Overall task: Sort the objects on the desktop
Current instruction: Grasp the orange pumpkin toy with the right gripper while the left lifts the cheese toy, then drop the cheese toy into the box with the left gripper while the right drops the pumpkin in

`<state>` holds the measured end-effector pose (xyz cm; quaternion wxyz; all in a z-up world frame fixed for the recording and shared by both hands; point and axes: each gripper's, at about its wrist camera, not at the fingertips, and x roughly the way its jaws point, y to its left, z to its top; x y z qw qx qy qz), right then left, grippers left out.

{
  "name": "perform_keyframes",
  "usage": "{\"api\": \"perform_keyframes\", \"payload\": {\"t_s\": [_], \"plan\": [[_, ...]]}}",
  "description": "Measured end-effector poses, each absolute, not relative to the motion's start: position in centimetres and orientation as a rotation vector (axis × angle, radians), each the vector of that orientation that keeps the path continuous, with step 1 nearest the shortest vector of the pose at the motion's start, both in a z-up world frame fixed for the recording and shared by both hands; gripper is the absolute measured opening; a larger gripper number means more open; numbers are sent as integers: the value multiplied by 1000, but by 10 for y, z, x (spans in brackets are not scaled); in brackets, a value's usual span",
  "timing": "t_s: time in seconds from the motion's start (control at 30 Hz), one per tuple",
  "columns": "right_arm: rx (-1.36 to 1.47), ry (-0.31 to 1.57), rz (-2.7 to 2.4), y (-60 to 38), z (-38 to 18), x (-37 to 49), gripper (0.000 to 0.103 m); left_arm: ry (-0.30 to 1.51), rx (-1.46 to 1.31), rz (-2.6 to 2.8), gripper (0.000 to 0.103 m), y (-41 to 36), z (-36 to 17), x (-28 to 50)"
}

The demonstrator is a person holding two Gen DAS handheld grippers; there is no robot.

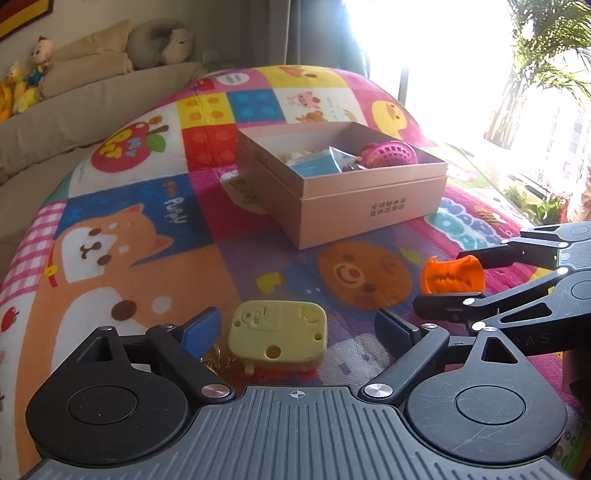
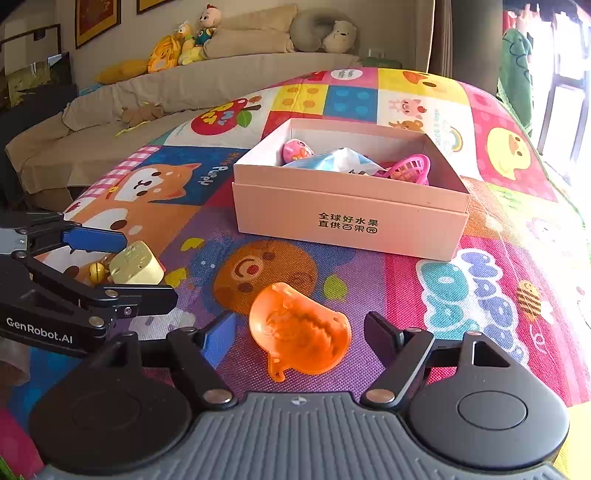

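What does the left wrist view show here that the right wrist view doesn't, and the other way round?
Only the left wrist view shows the bright window and palm plant, and the red underside of the yellow toy. Only the right wrist view shows the pink ball inside the box, the framed pictures and the small gold bell. Both show the yellow toy between the open left gripper, the orange cup between the open right gripper, the pink basket and the play mat.

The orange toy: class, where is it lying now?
The orange toy lies on the play mat between the open right tongs, near the pink box.
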<state>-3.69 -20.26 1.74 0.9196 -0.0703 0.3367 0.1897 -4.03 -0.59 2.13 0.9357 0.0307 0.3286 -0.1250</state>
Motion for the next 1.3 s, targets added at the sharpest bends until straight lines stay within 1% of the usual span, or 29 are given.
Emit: {"api": "perform_keyframes", "payload": {"t_s": [0.03, 0.07, 0.1, 0.17, 0.23, 0.27, 0.3, 0.37, 0.5, 0.57, 0.63, 0.7, 0.8, 0.9, 0.97, 1.03, 1.07, 1.1, 1.13, 1.17, 1.2, 1.27, 1.3], "plan": [[-149, 695, 394, -202, 17, -37, 67, 676, 59, -249, 94, -5, 21, -40], [-154, 705, 397, -201, 17, -36, 58, 681, 55, -241, 94, -5, 20, -39], [-158, 716, 395, -200, 16, -35, 56, 687, 50, -234, 94, -4, 20, -38], [-156, 721, 393, -200, 15, -35, 55, 701, 37, -220, 92, -2, 18, -36], [-151, 725, 393, -201, 16, -36, 55, 713, 28, -212, 86, -1, 16, -35], [-149, 729, 394, -201, 16, -38, 55, 715, 26, -210, 81, -1, 16, -34], [-147, 731, 397, -202, 17, -38, 55, 717, 25, -210, 72, -1, 16, -34], [-146, 738, 406, -205, 19, -40, 55, 715, 26, -208, 62, -1, 17, -35], [-145, 715, 401, -215, 32, -44, 55, 687, 24, -228, 62, -5, 29, -35], [-137, 671, 398, -223, 50, -44, 55, 627, 35, -251, 61, -9, 51, -32], [-111, 584, 397, -234, 82, -43, 55, 542, 61, -267, 61, -14, 80, -22], [-83, 490, 387, -246, 117, -39, 55, 462, 78, -285, 61, -21, 108, -8], [-43, 390, 360, -261, 152, -31, 55, 362, 125, -300, 61, -37, 137, 21], [-39, 345, 317, -268, 162, -21, 55, 334, 139, -297, 61, -59, 149, 66], [-26, 358, 312, -272, 158, -13, 55, 329, 97, -305, 62, -74, 147, 104], [-10, 389, 311, -273, 149, -3, 55, 324, 97, -283, 70, -87, 139, 131], [-1, 416, 301, -273, 143, 5, 55, 338, 100, -264, 73, -90, 135, 141], [2, 436, 289, -273, 138, 9, 55, 356, 91, -249, 73, -90, 132, 146], [2, 448, 282, -274, 135, 13, 55, 383, 66, -248, 75, -84, 127, 147], [2, 457, 274, -276, 131, 15, 55, 400, 44, -255, 80, -77, 124, 141], [3, 461, 270, -278, 128, 16, 55, 410, 35, -258, 87, -72, 120, 135], [11, 472, 262, -283, 124, 21, 55, 430, 46, -242, 94, -58, 109, 110], [20, 481, 259, -284, 123, 25, 55, 446, 56, -232, 95, -52, 103, 98]]}}
